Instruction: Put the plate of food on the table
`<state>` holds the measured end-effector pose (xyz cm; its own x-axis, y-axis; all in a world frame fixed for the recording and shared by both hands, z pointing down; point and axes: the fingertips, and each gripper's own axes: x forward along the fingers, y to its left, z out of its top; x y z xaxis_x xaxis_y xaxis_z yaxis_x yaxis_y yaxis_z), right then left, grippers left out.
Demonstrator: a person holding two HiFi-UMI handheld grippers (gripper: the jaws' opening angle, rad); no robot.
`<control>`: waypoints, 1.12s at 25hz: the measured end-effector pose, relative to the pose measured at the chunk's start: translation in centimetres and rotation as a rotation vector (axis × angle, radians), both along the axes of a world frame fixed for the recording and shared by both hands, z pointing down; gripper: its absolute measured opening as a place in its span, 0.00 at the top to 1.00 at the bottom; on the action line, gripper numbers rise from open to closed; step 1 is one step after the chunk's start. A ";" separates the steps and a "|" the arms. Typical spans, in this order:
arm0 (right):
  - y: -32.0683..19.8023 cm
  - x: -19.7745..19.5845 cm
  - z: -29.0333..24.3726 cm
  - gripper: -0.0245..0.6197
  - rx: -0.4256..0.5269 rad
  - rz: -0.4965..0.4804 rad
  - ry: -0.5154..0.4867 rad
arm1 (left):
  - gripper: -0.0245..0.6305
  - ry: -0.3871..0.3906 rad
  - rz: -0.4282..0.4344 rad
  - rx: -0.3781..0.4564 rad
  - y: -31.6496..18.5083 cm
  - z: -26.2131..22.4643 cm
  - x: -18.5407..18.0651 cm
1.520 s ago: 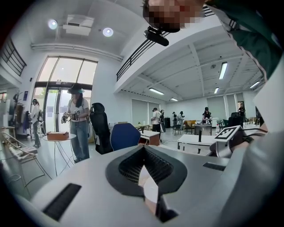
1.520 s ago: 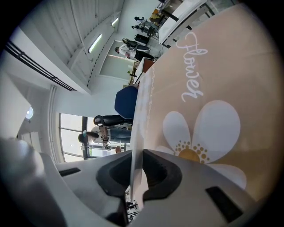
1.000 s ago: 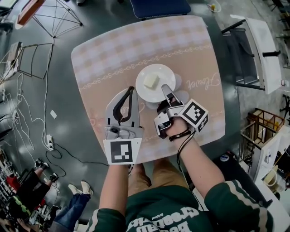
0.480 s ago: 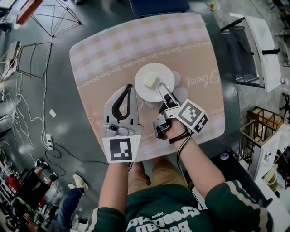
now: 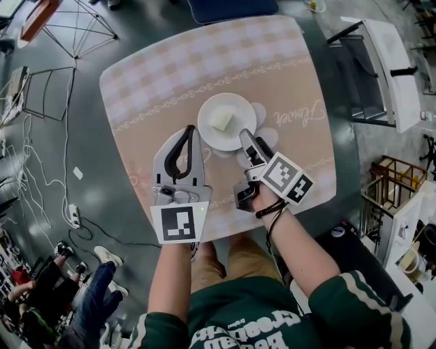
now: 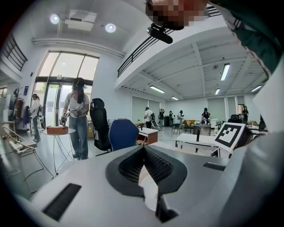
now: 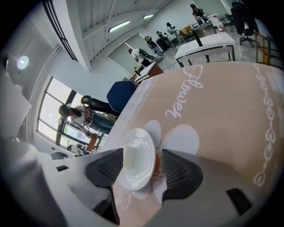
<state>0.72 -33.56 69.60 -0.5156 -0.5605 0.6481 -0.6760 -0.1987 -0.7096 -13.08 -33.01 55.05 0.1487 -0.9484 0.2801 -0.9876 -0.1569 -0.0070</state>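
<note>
My right gripper sits just at the near edge of the plate. Its jaws are opening, and in the right gripper view the plate stands between the two dark pads with neither one pressing on it. The left gripper rests beside it on my left, its jaws together at the tips and nothing between them.

The plate is white and lies flat on the table, with a pale block of food on it – the same block shows in the right gripper view. The table wears a beige cloth with pale checks at the far side, a looping chain line, a white flower print beside the plate and a word in script.

Around it is a grey floor, with cables to my left, a blue chair at the far side and a white bench to my right. The gripper views show a bright hall with tall windows and several people standing.

A second ago the right jaws were closed on the plate's rim – now they have let go. The plate lies on the same spot by the flower, and the left gripper has not shifted.
</note>
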 end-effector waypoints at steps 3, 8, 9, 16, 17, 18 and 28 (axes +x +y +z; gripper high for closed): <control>0.0 0.4 0.1 0.56 0.005 0.002 -0.002 | 0.95 -0.001 -0.001 0.000 0.1 0.1 0.1; -0.6 0.8 -0.8 0.56 0.063 -0.072 0.000 | 0.95 0.042 0.000 -0.008 0.0 -0.1 1.2; -0.6 0.5 -1.2 0.56 0.088 -0.104 0.012 | 0.95 0.046 0.002 -0.006 0.2 -0.3 1.2; -0.1 -0.8 -5.2 0.56 0.233 -0.284 0.061 | 0.95 0.051 0.015 0.013 1.3 -3.0 1.6; -0.1 -0.6 -5.8 0.56 0.251 -0.307 0.075 | 0.95 0.050 0.015 0.013 1.4 -3.5 1.8; 0.0 -0.5 -6.4 0.56 0.271 -0.333 0.091 | 0.95 0.049 0.012 0.010 1.6 -3.9 1.9; 1.9 -1.6 -14.1 0.65 0.693 -0.712 0.296 | 0.95 0.020 0.033 0.002 4.3 -8.1 3.1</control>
<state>-0.85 -31.69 55.52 -0.7460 -0.4865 0.4548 -0.6431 0.7036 -0.3023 -9.97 -28.72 46.97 0.1856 -0.9434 0.2747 -0.9818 -0.1896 0.0119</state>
